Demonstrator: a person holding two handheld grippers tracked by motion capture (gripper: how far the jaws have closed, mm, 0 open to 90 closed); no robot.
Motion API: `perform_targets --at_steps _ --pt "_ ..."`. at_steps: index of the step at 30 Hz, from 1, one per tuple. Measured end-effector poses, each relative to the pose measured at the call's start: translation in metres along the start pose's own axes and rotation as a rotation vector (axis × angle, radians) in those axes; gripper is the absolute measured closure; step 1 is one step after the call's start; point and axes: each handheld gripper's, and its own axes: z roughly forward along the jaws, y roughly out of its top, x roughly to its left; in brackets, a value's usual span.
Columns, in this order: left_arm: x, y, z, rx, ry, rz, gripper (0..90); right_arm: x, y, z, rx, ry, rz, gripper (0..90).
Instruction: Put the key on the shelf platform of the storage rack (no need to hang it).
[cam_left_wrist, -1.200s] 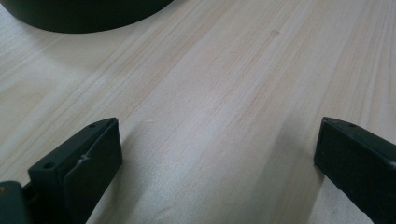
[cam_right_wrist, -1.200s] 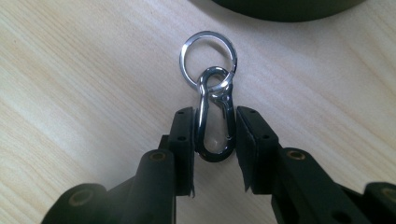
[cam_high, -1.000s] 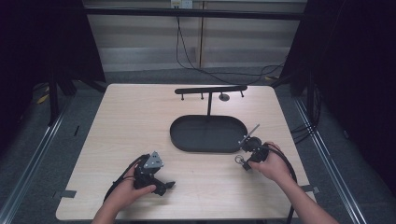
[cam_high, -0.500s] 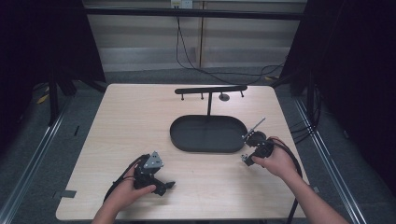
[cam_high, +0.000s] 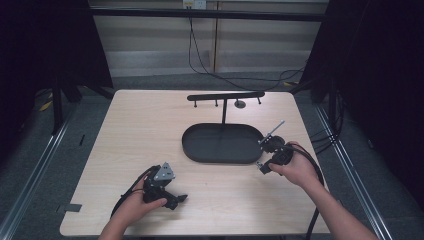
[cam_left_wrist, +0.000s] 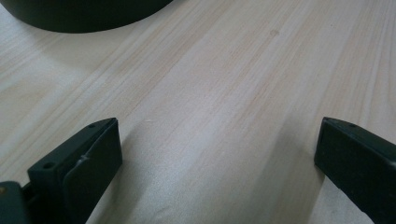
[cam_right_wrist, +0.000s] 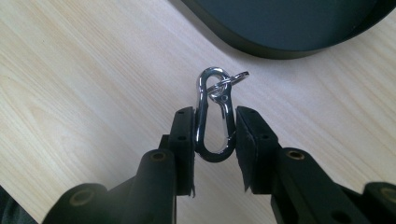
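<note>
A silver carabiner (cam_right_wrist: 214, 112) with a small ring (cam_right_wrist: 229, 80) on its top end is pinched between the jaws of the right gripper (cam_right_wrist: 215, 140), above the table (cam_right_wrist: 70, 93), near the rim of the black oval tray (cam_right_wrist: 289, 28). The tray carries a thin stand (cam_high: 224, 100) with hooks. The left gripper (cam_left_wrist: 217, 154) rests low on the table, its jaws spread wide with nothing between them.

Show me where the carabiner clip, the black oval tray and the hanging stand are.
carabiner clip (cam_right_wrist: 214, 116): right gripper view, on its silver body between the tool's pads.
black oval tray (cam_high: 200, 150): high view, on its bare floor left of centre.
hanging stand (cam_high: 225, 95): high view, on its top crossbar.
</note>
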Motion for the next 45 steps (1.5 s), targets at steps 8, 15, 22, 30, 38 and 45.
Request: perform_targets --at_steps 8,15,22,30,38,45 --pt "0.0 0.0 0.0 0.0 0.0 -0.001 0.5 -0.004 0.006 -0.005 0.007 0.011 0.005 69.5" --pt "0.0 0.0 0.0 0.002 0.001 -0.002 0.5 -0.006 0.009 -0.007 0.012 0.014 0.011 69.5" --pt "0.0 0.0 0.0 -0.001 0.0 0.0 0.5 -0.005 0.015 -0.011 0.032 0.005 0.007 69.5" --pt "0.0 0.0 0.0 0.002 0.0 -0.001 0.5 -0.002 0.021 -0.015 0.024 -0.004 -0.01 69.5" --pt "0.0 0.0 0.0 0.003 0.001 0.0 0.5 0.0 0.029 -0.021 0.032 -0.011 0.001 69.5" --pt "0.0 0.0 0.0 0.002 0.001 -0.001 0.5 -0.001 0.036 -0.025 0.019 -0.01 -0.007 69.5"
